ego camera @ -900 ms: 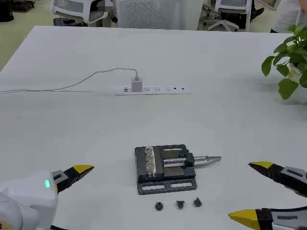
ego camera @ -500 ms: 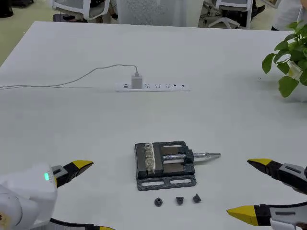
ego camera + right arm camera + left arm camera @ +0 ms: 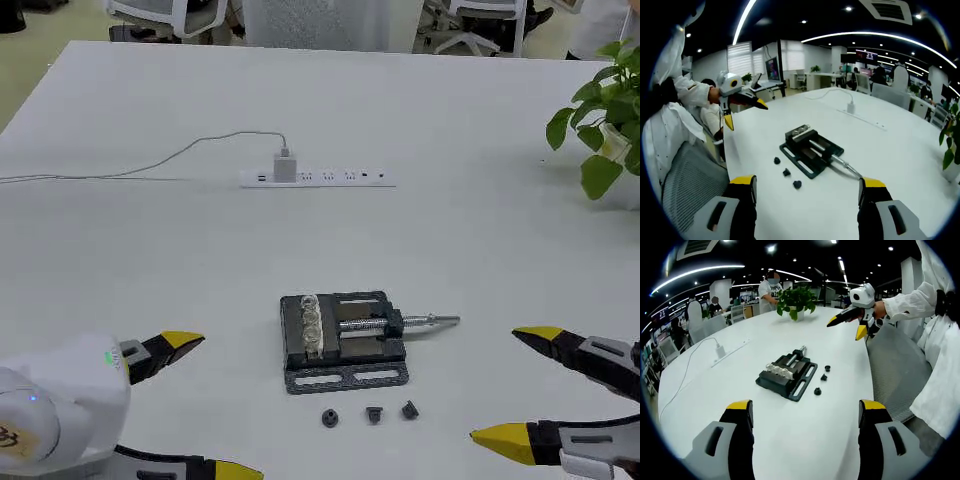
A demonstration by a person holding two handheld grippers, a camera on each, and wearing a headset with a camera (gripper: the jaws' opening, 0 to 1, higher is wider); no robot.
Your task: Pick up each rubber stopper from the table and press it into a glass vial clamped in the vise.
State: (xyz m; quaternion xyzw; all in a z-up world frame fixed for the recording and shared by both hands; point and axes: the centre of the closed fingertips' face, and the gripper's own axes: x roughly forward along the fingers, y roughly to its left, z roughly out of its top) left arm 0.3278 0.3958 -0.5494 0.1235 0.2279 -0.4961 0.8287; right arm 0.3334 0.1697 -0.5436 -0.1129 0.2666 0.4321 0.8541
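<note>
A dark vise [image 3: 343,340] sits on the white table with three clear glass vials [image 3: 310,325] clamped in a row at its left end. Three small dark rubber stoppers [image 3: 331,418] [image 3: 374,414] [image 3: 409,410] lie in a row just in front of it. My left gripper [image 3: 212,405] hangs open to the left of the stoppers, holding nothing. My right gripper [image 3: 505,385] is open on the right, also holding nothing. The left gripper view has the vise [image 3: 787,375] and stoppers [image 3: 823,377] beyond its jaws. The right gripper view has the vise [image 3: 812,147] and stoppers [image 3: 786,172].
A white power strip [image 3: 318,180] with a plugged charger and a cable lies across the table's middle. A potted plant [image 3: 600,120] stands at the right edge. Office chairs line the far side. Bare tabletop surrounds the vise.
The head camera has tilted slightly. My left gripper's lower yellow tip has come into the bottom of the picture. Both grippers stay open, and the vise and stoppers have not moved.
</note>
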